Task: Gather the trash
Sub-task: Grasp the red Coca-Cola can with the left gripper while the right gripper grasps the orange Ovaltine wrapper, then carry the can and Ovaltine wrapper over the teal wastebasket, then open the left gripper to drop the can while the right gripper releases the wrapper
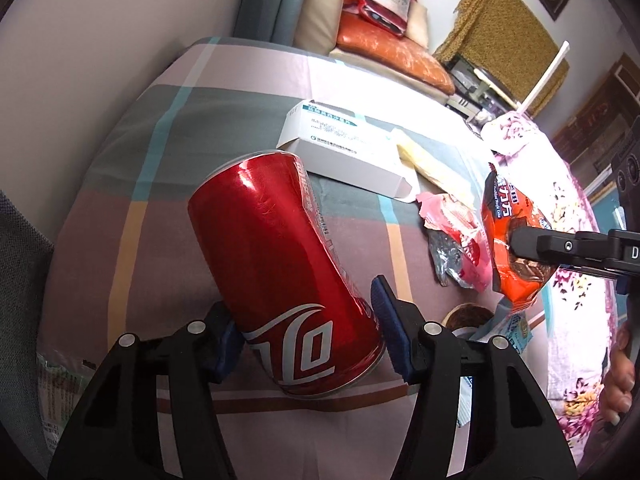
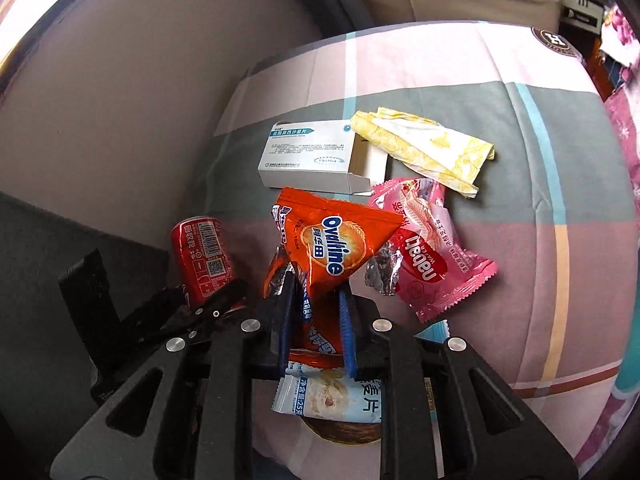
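Left gripper (image 1: 308, 336) clamped on the tilted red can (image 1: 280, 264) above the checked cloth (image 1: 168, 128), right gripper (image 2: 316, 316) narrow and pinching the orange Ovaline packet (image 2: 340, 240), pink wafer wrapper (image 2: 428, 248), white box (image 2: 312, 156) and yellow paper (image 2: 424, 148) lay on the cloth beyond.

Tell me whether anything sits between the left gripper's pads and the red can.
Nothing visible does. The red can stands tilted directly between the left gripper pads, its lower end flanked by a blue pad on each side. The nearest clutter, the pink wrapper, lies apart, off to one side.
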Motion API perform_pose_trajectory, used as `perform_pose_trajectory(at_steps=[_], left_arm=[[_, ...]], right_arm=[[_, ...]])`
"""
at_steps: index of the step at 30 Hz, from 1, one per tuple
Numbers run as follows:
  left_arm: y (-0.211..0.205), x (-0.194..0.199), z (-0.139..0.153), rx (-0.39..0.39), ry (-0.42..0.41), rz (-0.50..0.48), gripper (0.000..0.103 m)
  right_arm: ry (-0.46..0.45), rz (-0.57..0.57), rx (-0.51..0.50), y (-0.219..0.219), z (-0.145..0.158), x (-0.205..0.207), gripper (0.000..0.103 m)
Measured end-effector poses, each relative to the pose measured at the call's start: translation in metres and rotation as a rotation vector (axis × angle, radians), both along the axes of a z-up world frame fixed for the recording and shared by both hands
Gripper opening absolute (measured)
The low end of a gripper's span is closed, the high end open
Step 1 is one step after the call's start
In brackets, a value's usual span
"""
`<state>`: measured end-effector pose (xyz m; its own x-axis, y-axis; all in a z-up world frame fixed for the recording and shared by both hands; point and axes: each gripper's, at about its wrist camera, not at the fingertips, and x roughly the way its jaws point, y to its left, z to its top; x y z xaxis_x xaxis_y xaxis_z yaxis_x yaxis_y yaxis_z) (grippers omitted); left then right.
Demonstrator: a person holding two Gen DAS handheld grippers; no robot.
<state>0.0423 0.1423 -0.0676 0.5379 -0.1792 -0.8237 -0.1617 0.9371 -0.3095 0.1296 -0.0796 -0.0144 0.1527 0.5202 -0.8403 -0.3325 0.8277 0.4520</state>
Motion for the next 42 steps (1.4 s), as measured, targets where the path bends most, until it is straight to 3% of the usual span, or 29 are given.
perform_pose_trajectory(at_steps=[10,20,29,42], left_arm=[[-0.049,-0.002,0.038,0.011,-0.067,-0.103,0.059],[-0.152,0.021,0.06,0.057,-0.092,-0.295,0.059],[-0.264,0.039,0.05,0.108,-0.06,-0.481,0.059],[-0.381,0.063,0.02,0.154,0.015,-0.647,0.06]], right_arm=[[-0.022,-0.18,0.072,-0.074,0.011,0.005,0.019],[-0.063,-0.349,0.124,-0.167,0.001,-0.014,0.019],[-0.074,-0.498,0.196,-0.257,-0.014,-0.028,0.019],[-0.08,-0.708,0.202,-0.374,-0.048,-0.045,0.019]])
